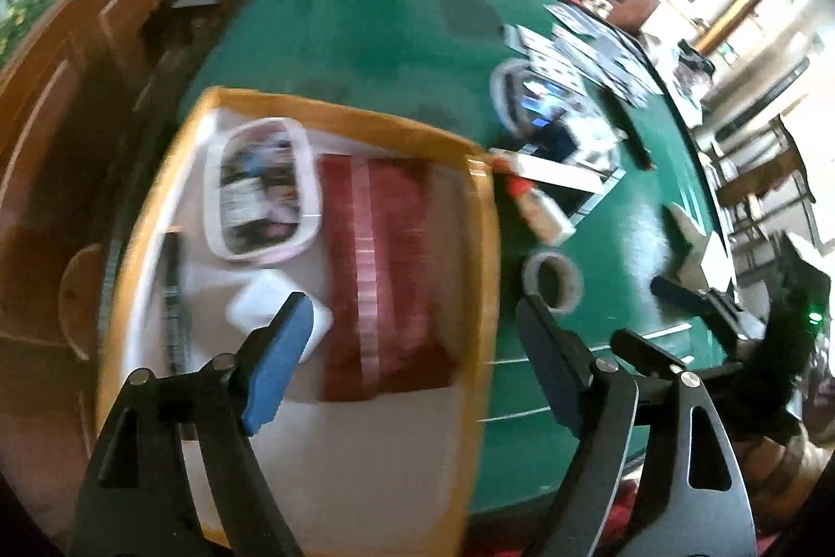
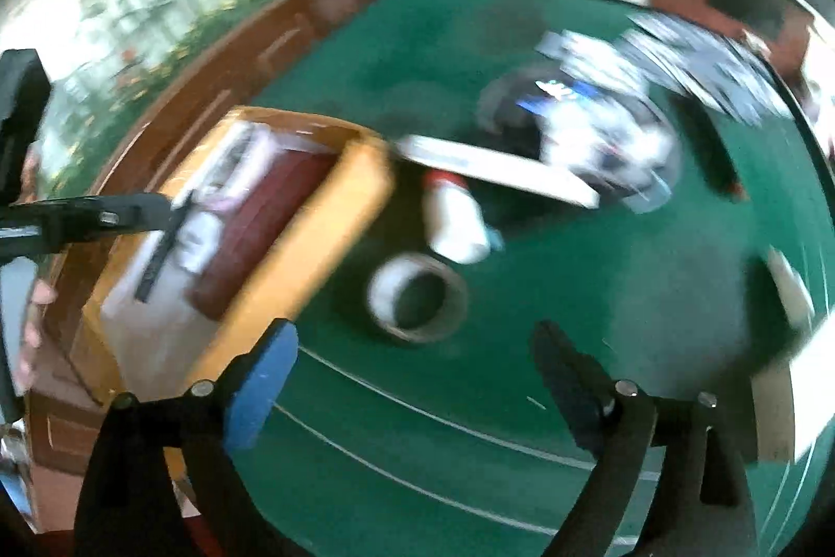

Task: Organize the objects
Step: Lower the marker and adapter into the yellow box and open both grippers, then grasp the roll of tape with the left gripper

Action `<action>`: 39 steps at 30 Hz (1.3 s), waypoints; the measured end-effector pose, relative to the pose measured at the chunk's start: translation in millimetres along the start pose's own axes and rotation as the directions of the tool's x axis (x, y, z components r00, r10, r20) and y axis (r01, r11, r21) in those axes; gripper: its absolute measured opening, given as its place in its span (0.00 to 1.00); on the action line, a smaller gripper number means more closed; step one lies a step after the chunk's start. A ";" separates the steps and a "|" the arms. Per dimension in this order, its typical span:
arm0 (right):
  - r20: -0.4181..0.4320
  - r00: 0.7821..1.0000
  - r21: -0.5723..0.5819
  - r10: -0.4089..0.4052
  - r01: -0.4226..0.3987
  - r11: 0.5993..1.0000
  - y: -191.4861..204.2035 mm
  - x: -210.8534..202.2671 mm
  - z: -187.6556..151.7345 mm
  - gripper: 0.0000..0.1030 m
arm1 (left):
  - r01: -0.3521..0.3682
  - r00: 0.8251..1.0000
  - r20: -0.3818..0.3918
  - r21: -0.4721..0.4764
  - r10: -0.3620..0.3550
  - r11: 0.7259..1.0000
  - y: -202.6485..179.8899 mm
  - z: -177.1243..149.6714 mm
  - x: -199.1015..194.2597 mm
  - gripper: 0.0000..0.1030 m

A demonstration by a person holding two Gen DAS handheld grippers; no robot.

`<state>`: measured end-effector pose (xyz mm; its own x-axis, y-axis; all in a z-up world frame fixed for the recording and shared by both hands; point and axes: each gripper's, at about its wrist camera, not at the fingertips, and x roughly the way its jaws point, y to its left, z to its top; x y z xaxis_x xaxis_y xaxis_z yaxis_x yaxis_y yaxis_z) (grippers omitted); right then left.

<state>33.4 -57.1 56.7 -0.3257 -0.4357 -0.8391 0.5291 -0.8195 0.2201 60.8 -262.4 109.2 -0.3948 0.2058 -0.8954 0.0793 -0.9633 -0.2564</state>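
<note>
While both your claws gape empty, your left claw (image 1: 412, 322) hangs over the cardboard box (image 1: 485, 244), your right claw (image 2: 417, 348) just behind the tape roll (image 2: 417, 296).

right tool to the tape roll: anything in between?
No. In the right wrist view only bare green table lies between the open right tool and the tape roll; the cardboard box sits off to the left.

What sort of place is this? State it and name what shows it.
Probably a room in a home or a clubroom: a green felt-topped table marked with white lines, wood-panelled cabinets along the wall, and a cardboard box being filled with household odds and ends.
</note>
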 end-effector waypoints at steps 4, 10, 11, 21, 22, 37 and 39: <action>-0.008 0.999 0.099 -0.032 0.032 0.995 -40.9 -14.0 -14.7 0.91 | 0.053 0.997 -0.056 0.084 -0.049 0.995 -49.1 3.9 19.7 0.79; 0.004 0.999 0.145 -0.050 0.048 0.988 -66.4 -29.9 -23.7 0.91 | 0.051 0.991 -0.128 0.182 -0.028 0.982 -104.0 9.2 63.1 0.79; 0.007 0.999 0.152 -0.050 0.049 0.987 -70.7 -33.2 -25.4 0.91 | 0.042 0.990 -0.139 0.193 -0.015 0.980 -109.3 9.2 71.7 0.79; 0.025 0.998 0.211 -0.064 0.058 0.976 -103.0 -54.5 -38.2 0.91 | -0.075 0.976 -0.179 0.254 0.123 0.964 -119.8 4.3 125.5 0.79; 0.025 0.998 0.212 -0.066 0.059 0.975 -104.3 -55.6 -39.2 0.91 | -0.083 0.973 -0.187 0.257 0.134 0.963 -118.2 3.8 129.4 0.79; 0.021 0.997 0.220 -0.074 0.067 0.973 -121.5 -68.0 -50.4 0.92 | -0.082 0.978 -0.155 0.333 0.140 0.939 -133.8 -12.0 133.3 0.58; 0.019 0.998 0.240 -0.063 0.057 0.969 -127.7 -69.0 -50.3 0.92 | -0.062 0.979 -0.161 0.359 0.127 0.931 -143.1 -22.2 131.2 0.58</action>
<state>27.8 96.4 61.4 -0.3738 -0.3899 -0.8416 0.3060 -0.9084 0.2849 18.0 -93.7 20.3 -0.2286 0.1065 -0.9677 -0.2308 -0.9716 -0.0524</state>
